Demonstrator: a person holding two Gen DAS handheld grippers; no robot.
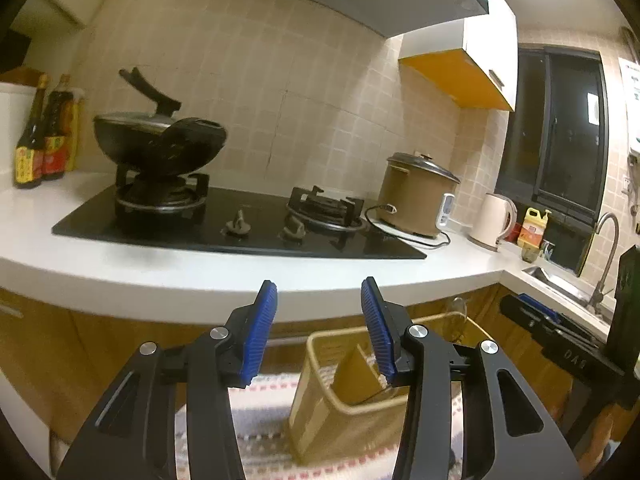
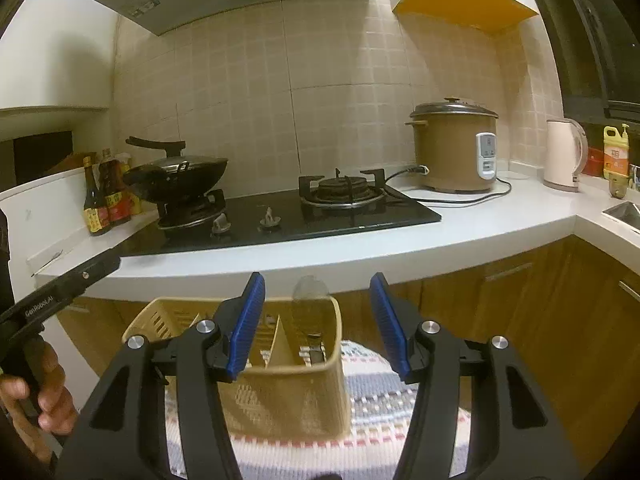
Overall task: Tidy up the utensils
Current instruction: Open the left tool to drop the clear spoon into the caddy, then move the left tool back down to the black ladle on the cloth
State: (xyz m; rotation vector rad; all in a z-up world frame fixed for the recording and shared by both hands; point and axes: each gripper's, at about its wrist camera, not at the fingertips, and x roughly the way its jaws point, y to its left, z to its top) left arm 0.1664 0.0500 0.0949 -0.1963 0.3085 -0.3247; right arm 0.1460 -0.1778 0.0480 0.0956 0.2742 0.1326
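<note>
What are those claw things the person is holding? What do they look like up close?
Each is a hand-held black plastic tool with two fingers. The left gripper and right gripper have ribbed blue pads on the inner faces, round silver pivot bolts and slotted cut-outs in the black arms. One body carries white "GenRobot.AI" lettering. A bare hand grips its handle.

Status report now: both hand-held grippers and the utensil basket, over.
Left hand-held gripper open, empty. Right hand-held gripper open, empty. Tan slotted plastic utensil basket upright on striped woven mat. Nothing blocking.
</note>
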